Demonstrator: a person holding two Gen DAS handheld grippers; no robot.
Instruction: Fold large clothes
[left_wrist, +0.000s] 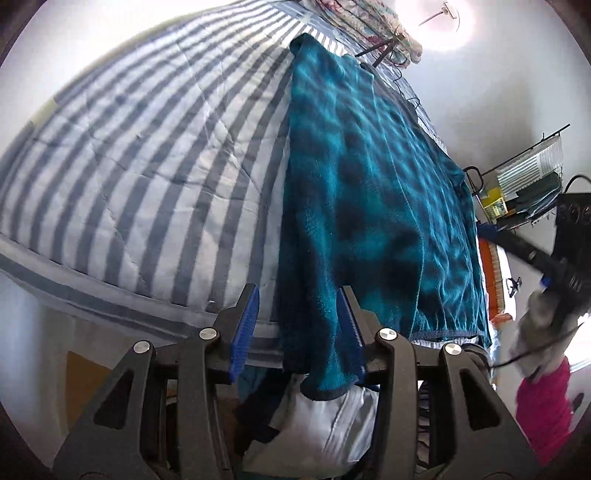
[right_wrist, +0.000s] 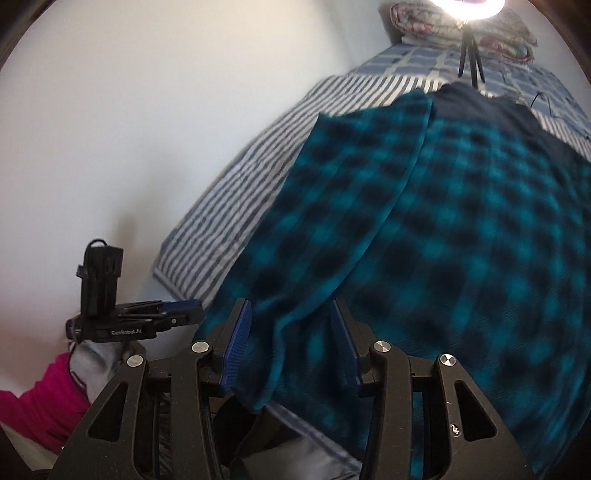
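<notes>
A large teal and black checked fleece garment (left_wrist: 373, 192) lies spread lengthwise on a striped bed, its near hem hanging over the bed's edge. My left gripper (left_wrist: 299, 325) is open at that edge; a corner of the fleece hangs between its blue pads (left_wrist: 245, 325), not clamped. In the right wrist view the same fleece (right_wrist: 443, 229) fills the right side, blurred. My right gripper (right_wrist: 290, 345) is open, with a folded edge of the fleece lying between its pads (right_wrist: 236, 347). The left gripper (right_wrist: 147, 317) shows at the left there.
The blue-and-white striped quilt (left_wrist: 140, 147) covers the bed beside a white wall (right_wrist: 129, 129). A small tripod (right_wrist: 469, 62) with a bright ring light and folded floral bedding (right_wrist: 498, 33) stand at the head. A wire rack (left_wrist: 528, 184) stands to the right. A pink sleeve (left_wrist: 546, 406) is nearby.
</notes>
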